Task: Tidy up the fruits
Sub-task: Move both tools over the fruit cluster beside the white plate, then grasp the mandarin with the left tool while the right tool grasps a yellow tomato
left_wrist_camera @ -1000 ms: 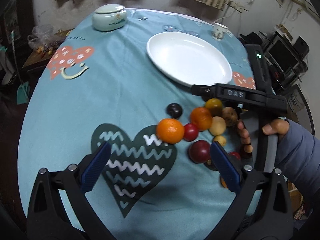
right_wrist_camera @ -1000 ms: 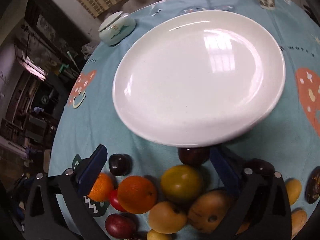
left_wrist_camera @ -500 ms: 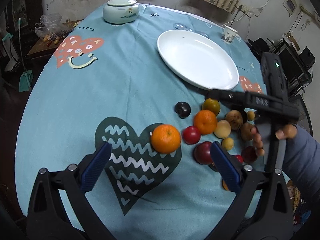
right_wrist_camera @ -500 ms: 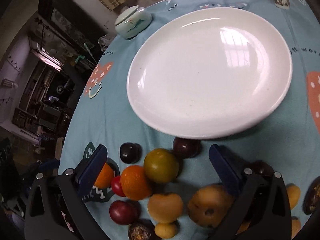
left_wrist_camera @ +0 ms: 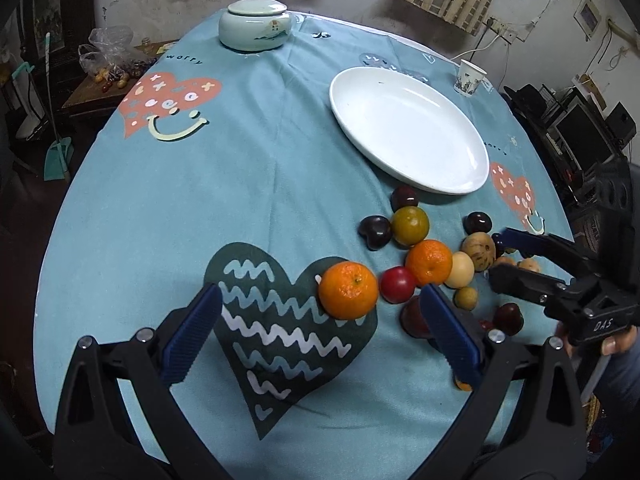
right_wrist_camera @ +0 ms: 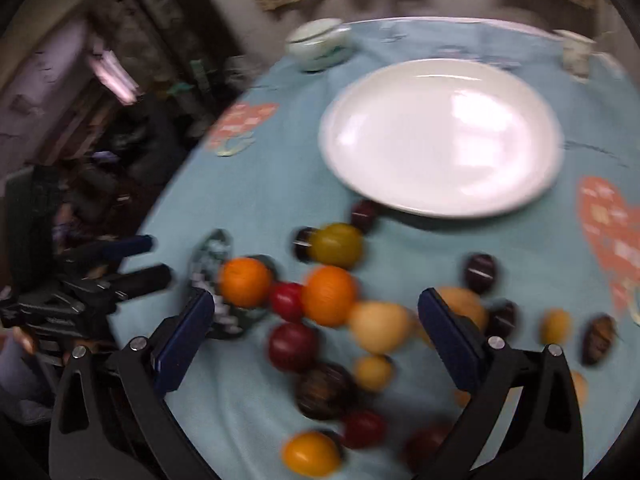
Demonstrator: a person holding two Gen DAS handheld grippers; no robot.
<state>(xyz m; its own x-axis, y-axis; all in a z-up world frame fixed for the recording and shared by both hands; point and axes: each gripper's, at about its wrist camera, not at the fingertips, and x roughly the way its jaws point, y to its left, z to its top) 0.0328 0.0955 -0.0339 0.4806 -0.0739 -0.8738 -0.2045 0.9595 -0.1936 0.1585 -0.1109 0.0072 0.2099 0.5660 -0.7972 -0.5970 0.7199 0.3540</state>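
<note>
Several loose fruits lie on the blue tablecloth near an empty white plate (left_wrist_camera: 408,128) (right_wrist_camera: 440,136). One orange (left_wrist_camera: 348,290) (right_wrist_camera: 245,282) rests on the dark heart print, a second orange (left_wrist_camera: 428,262) (right_wrist_camera: 329,295) beside a red fruit (left_wrist_camera: 397,285) (right_wrist_camera: 286,301). A yellow-green fruit (left_wrist_camera: 409,225) (right_wrist_camera: 337,244) and dark plums (left_wrist_camera: 375,232) lie nearer the plate. My left gripper (left_wrist_camera: 320,332) is open and empty, just short of the first orange. My right gripper (right_wrist_camera: 316,336) (left_wrist_camera: 500,256) is open above the fruit cluster, holding nothing; its view is blurred.
A lidded pale-green jar (left_wrist_camera: 256,29) stands at the far side of the table and a paper cup (left_wrist_camera: 470,78) beyond the plate. A side table with a bag (left_wrist_camera: 112,60) is left of the table; electronics (left_wrist_camera: 580,128) are on the right.
Both grippers have pulled back and up from the fruit and plate. The right gripper has swung away from the plate's edge toward the near right; more fruits show in its view.
</note>
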